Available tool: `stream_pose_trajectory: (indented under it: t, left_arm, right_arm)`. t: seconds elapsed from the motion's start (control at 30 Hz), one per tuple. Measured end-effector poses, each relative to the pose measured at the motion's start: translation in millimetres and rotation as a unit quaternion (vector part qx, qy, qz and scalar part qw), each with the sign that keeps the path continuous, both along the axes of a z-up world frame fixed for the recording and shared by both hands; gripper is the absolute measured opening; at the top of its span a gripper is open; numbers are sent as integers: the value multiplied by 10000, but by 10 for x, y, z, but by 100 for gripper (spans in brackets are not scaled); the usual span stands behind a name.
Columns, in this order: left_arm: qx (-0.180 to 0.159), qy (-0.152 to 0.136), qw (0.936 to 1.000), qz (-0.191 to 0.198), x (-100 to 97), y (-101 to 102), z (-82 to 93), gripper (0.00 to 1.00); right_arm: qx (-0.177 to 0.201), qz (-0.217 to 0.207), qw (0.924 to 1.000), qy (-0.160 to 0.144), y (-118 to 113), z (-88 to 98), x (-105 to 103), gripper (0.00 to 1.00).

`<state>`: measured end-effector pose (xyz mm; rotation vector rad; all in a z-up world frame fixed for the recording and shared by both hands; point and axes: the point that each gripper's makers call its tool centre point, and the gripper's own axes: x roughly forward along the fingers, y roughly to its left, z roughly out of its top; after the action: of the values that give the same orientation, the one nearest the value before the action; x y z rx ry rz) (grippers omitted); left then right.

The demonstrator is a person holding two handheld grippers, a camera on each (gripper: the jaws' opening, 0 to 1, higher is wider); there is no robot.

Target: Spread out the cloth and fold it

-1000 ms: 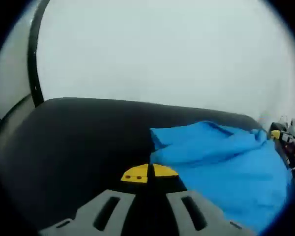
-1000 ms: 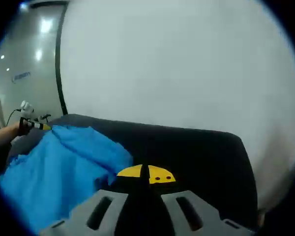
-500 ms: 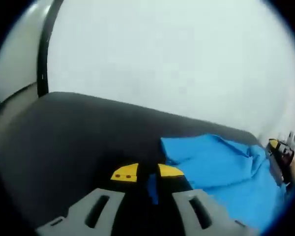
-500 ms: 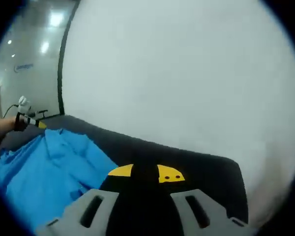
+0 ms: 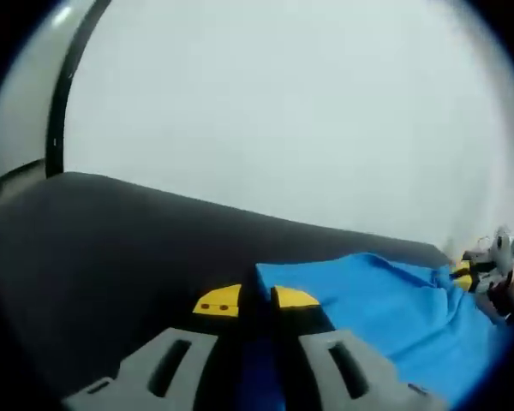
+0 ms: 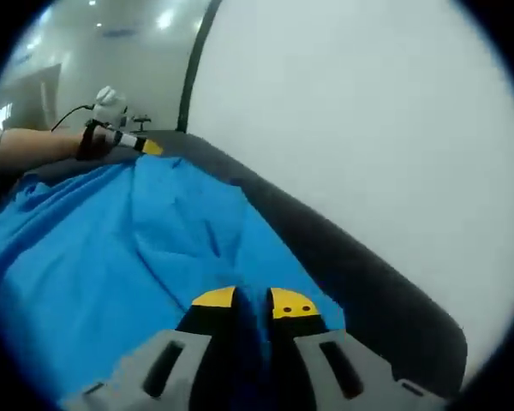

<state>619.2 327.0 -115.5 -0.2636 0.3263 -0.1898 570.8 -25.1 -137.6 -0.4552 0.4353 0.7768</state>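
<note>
A bright blue cloth (image 5: 394, 312) lies over the dark table (image 5: 111, 248), stretched between both grippers. In the left gripper view my left gripper (image 5: 257, 300) is shut on a corner of the cloth, blue fabric showing between its yellow-tipped jaws. The right gripper (image 5: 463, 276) appears far right, at the cloth's other end. In the right gripper view the blue cloth (image 6: 111, 257) spreads wide and taut, and my right gripper (image 6: 254, 301) is shut on its near edge. The left gripper (image 6: 141, 145), held by a person's hand (image 6: 34, 150), sits at the far corner.
A pale wall (image 5: 283, 111) rises behind the table. The table's dark far edge (image 6: 368, 274) runs diagonally beside the cloth. A black vertical strip (image 5: 56, 103) marks the wall's left side. Bare table surface lies left of the cloth.
Both grippers have taken cloth corners between their jaws and lifted; the cloth is now pulled out flatter and wider between them. The views have tilted with the hands.
</note>
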Motion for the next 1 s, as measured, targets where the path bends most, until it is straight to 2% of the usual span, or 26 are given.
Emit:
stream_pose_trajectory:
  t: [0.13, 0.23, 0.3, 0.33, 0.4, 0.47, 0.5, 0.53, 0.57, 0.6, 0.67, 0.73, 0.8, 0.83, 0.93, 1.0]
  left_arm:
    - [-129, -48, 9999, 30, -27, -11, -6, 14]
    - [-172, -176, 9997, 90, -52, 15, -40, 14]
    - [-330, -218, 9991, 159, -56, 48, -94, 14]
    - [-433, -209, 9986, 197, -51, 66, -129, 14]
    - [-434, -196, 9986, 235, -42, 91, -128, 13]
    - [-554, -322, 9978, 189, -23, 78, -80, 13]
    - [-626, -312, 9974, 165, -23, 75, -89, 13]
    - [-589, -286, 9978, 143, -19, 72, -122, 13]
    - [-474, -290, 9984, 86, -23, 59, -136, 13]
    - [-415, -353, 9985, 57, -10, 50, -126, 13]
    - [-103, -539, 9985, 22, -6, 36, -97, 13]
    - [165, -584, 9982, -13, -4, 19, -110, 13]
    - [158, -609, 9980, -21, -14, 11, -107, 13]
    - [138, -628, 9979, -7, -15, 22, -99, 13]
    - [-27, -713, 9975, 0, -38, 40, -62, 13]
    - [-96, -724, 9973, 10, -31, 43, -53, 13]
  right_arm:
    - [125, 171, 9994, 286, -84, -18, -211, 0]
    - [-237, 762, 9960, 410, -140, -58, -500, 0]
    - [-443, 1098, 9912, 596, -168, -102, -686, 0]
    - [-390, 1130, 9914, 526, -165, -62, -714, 0]
    - [-387, 1192, 9909, 500, -166, 2, -758, 1]
    - [-350, 1488, 9877, 341, -137, 125, -767, 8]
    - [-132, 1456, 9890, 211, -107, 229, -707, 10]
    - [209, 1352, 9906, 69, -72, 378, -608, 10]
    - [396, 1260, 9912, 25, -55, 452, -547, 10]
    - [768, 966, 9923, -78, -19, 592, -391, 10]
    - [964, 533, 9933, -341, 27, 719, -124, 10]
    - [773, 99, 9962, -398, 73, 663, 116, 10]
    - [584, -31, 9976, -372, 169, 521, 258, 10]
    - [649, -190, 9972, -333, 208, 456, 318, 10]
    - [693, -158, 9974, -68, 351, 228, 314, 13]
    - [313, 48, 9995, 90, 396, 6, 225, 15]
